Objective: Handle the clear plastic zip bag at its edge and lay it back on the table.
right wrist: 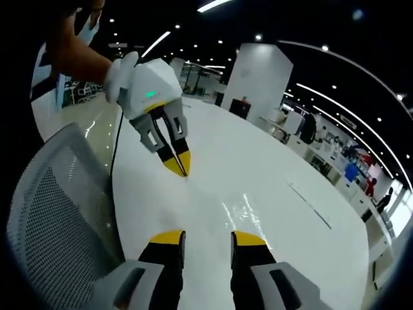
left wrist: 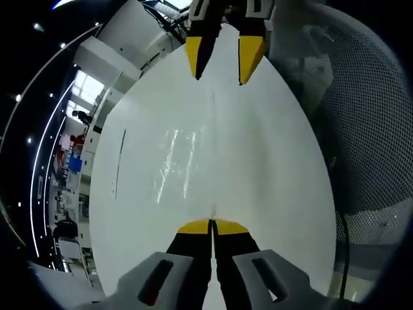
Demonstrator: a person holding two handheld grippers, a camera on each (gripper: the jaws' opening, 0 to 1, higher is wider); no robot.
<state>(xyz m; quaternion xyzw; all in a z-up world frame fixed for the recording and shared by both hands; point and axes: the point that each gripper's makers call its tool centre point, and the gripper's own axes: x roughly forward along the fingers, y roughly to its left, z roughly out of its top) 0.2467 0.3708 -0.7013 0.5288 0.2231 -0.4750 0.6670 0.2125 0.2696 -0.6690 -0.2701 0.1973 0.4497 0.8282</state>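
Note:
The clear plastic zip bag (left wrist: 175,163) lies flat on the white table (left wrist: 271,181) and shows mostly as streaks of glare; in the right gripper view the bag (right wrist: 242,210) lies just ahead of my right jaws. My left gripper (left wrist: 211,225) is shut, its yellow tips pressed together low over the table at the bag's near edge. I cannot tell whether any film is pinched between them. In the right gripper view the left gripper (right wrist: 182,169) points tip-down at the table (right wrist: 284,258), held by a gloved hand. My right gripper (right wrist: 208,238) is open with nothing between its jaws; the right gripper (left wrist: 222,61) faces me from across the bag.
A grey mesh chair (left wrist: 361,129) stands against the table's side, seen again as the chair (right wrist: 58,206) at the left. A black cable (left wrist: 342,258) hangs off the table edge by it. A thin dark line (left wrist: 119,161) marks the tabletop. Desks and a white pillar (right wrist: 258,77) stand beyond.

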